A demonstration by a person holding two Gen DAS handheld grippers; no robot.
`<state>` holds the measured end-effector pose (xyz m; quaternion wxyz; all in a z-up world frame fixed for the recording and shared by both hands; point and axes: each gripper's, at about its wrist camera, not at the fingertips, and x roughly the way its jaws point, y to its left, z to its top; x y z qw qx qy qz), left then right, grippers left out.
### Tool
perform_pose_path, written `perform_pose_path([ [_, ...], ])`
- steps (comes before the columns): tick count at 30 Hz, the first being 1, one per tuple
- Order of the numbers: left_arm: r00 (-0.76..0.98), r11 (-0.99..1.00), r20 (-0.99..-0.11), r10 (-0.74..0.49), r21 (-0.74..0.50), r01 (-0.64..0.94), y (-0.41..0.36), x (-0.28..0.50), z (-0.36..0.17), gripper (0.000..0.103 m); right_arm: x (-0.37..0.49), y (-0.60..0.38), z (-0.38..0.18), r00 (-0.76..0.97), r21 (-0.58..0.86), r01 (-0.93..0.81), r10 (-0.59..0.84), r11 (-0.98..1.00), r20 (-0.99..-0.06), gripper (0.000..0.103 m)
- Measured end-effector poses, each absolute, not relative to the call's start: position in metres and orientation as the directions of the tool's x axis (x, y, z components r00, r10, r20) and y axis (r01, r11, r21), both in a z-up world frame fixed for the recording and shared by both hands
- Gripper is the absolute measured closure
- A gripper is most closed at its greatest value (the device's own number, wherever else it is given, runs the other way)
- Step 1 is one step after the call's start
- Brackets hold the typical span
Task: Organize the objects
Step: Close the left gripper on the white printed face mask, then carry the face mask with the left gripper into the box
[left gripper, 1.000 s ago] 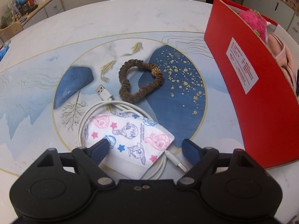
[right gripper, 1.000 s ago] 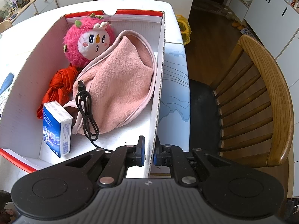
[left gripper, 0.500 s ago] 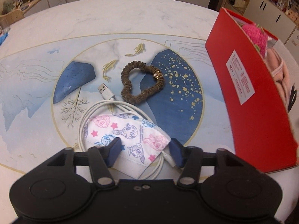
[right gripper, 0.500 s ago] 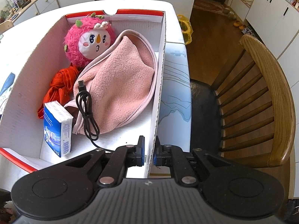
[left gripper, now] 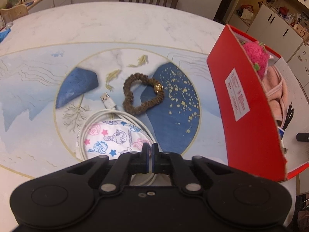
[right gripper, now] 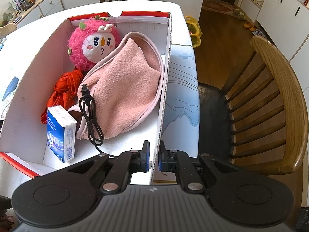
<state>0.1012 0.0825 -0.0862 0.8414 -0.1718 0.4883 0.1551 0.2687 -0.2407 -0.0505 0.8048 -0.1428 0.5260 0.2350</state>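
My left gripper (left gripper: 150, 159) is pinched nearly shut on the near edge of the cartoon-print face mask (left gripper: 114, 138), which lies on a coiled white USB cable (left gripper: 108, 104). My right gripper (right gripper: 153, 158) narrowly straddles the red box's (right gripper: 164, 96) right wall, pads touching it.

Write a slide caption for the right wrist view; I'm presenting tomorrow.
Right tool clamps the box wall beside plush doll, pink fleece and black cable.

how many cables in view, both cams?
2. White USB cable coiled on the table under the cartoon face mask; black cable in the red box, lying on the pink fleece. Others may be hidden.
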Motion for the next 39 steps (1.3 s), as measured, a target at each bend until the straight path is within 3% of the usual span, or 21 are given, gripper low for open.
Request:
perform_pose_path([
  [12,0.526,0.898,-0.837,0.153,-0.105,-0.428,0.075,0.098,-0.029,0.103,0.269,-0.246,-0.051,0.336,0.038,-0.53,0.251,0.847,-0.908,0.095],
  [21,0.639,0.919,-0.753,0.157,-0.125,-0.373,0.062,0.108,0.028,0.103,0.27,-0.249,-0.051,0.336,0.059,-0.527,0.271,0.848,-0.902,0.095],
  [32,0.746,0.975,-0.664,0.046,-0.132,-0.178,0.01,0.142,0.079,0.103,0.271,-0.251,-0.052,0.334,0.076,-0.523,0.286,0.849,-0.898,0.095],
  [39,0.73,0.995,-0.682,-0.037,-0.093,-0.036,-0.035,0.172,0.069,0.103,0.271,-0.252,-0.052,0.334,0.078,-0.523,0.288,0.849,-0.897,0.095],
])
